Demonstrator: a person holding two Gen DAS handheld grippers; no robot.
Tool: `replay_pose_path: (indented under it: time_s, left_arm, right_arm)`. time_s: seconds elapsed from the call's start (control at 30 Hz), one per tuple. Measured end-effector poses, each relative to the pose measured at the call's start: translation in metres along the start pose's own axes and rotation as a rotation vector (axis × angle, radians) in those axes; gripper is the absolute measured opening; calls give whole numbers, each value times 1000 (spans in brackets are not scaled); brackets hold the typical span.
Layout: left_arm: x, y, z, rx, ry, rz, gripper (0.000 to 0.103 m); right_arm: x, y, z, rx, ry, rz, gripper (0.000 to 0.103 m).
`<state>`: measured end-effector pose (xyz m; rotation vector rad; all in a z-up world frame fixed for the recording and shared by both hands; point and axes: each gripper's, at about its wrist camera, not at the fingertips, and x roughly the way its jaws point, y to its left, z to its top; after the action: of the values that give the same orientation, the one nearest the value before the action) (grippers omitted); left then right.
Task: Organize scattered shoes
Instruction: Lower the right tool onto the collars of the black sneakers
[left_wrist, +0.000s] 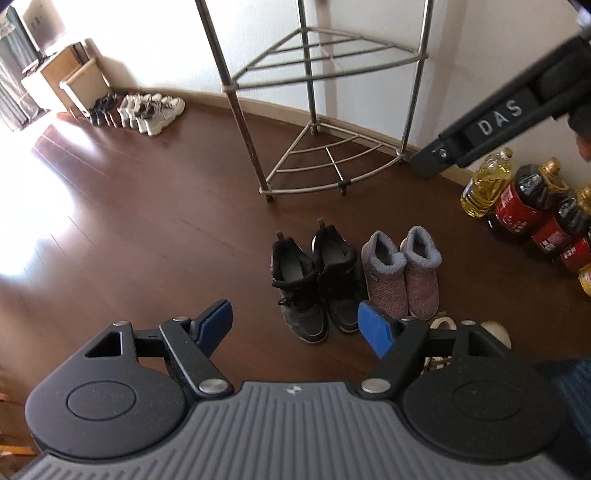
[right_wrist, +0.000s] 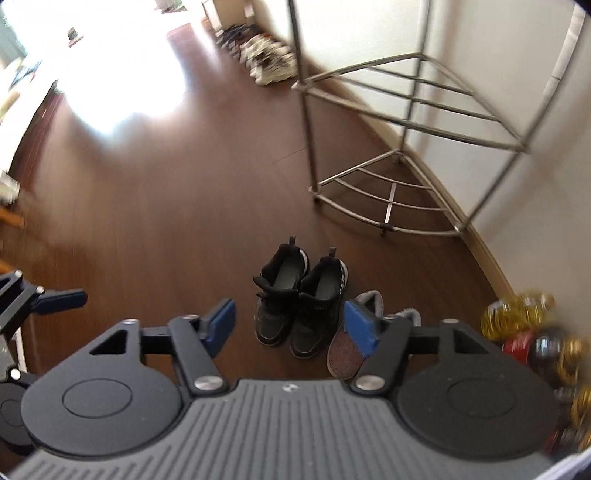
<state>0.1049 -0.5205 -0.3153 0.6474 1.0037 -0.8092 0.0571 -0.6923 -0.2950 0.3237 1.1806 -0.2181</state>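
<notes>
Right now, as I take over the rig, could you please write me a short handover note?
Left tool: open, empty, above the floor in front of the black sneakers.
Right tool: open, nothing between its pads, also above the black sneakers.
Shoes: black sneakers stand paired on the floor, pink fleece-lined slippers paired beside them. A light-coloured shoe is partly hidden behind the left tool.
Metal corner rack: both visible shelves bare.
More shoes are lined along the far wall.
Done: two pairs set side by side. Left: probably the hidden shoe, perhaps racking the pairs.
</notes>
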Motion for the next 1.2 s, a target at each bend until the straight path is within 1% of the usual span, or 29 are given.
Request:
replay_pose_path:
  time_s: [0.03,0.1,0.13,0.17,0.2,0.23,0.27,0.33,0.37,0.43,0.57,0.6,0.63,0.67,0.8,1.0,1.03,1.13,1.2]
  left_arm:
    - [15,-3,-5,-9,0,4,76]
    - [45,-9,-16,-27,-1,12,77]
    - [56,-11,-19,-28,1,24,77]
    - [86,-19,-26,-39,17,55,77]
    - [96,-20,-29,-45,23,65,77]
    - [106,-22,-32,-52,27,77,76]
    - [131,-30,-37,-70,30,101,76]
    - [148,-34,-43,-77,22,102,77]
    - [166,-40,-48,-82,12,102,77]
    - [180,-43,-53,-83,9,99,77]
    - [214,-38,-66,-94,13,63,77]
    - [220,-32,-68,-91,12,51,77]
    - [227,-27,-70,-87,11,40,77]
    - [234,-22,-71,-82,10,29,77]
    - [252,0,-69,-60,-6,21,76]
    - [263,21,-64,-59,-43,-20,76]
    - [266,24,-65,-55,-44,-27,76]
    - [275,28,-69,-42,-43,-46,76]
    - [280,27,-73,-40,-42,-51,76]
  right_arm:
    - [11,-2,1,-6,9,5,51]
    - [58,-11,2,-10,47,39,51]
    - [72,-13,2,-12,58,48,51]
    - [102,-16,1,-25,79,62,51]
    - [116,-17,0,-37,88,71,51]
    - [135,-19,-2,-66,96,89,49]
    - [160,-20,-4,-118,105,99,49]
    - [188,-23,-6,-164,123,95,49]
    - [210,-26,-6,-168,133,98,49]
    - [246,-32,-6,-130,143,106,49]
    - [286,-34,-5,-55,137,96,49]
    - [303,-33,-5,-16,134,100,49]
    - [304,-33,-5,-7,134,101,50]
    - [316,-32,-6,17,138,100,50]
    - [343,-32,-4,55,148,81,51]
    - [348,-41,1,122,168,17,55]
    - [348,-42,2,130,164,4,56]
    - [361,-39,4,152,153,-21,67]
    - [370,-37,4,166,145,-37,67]
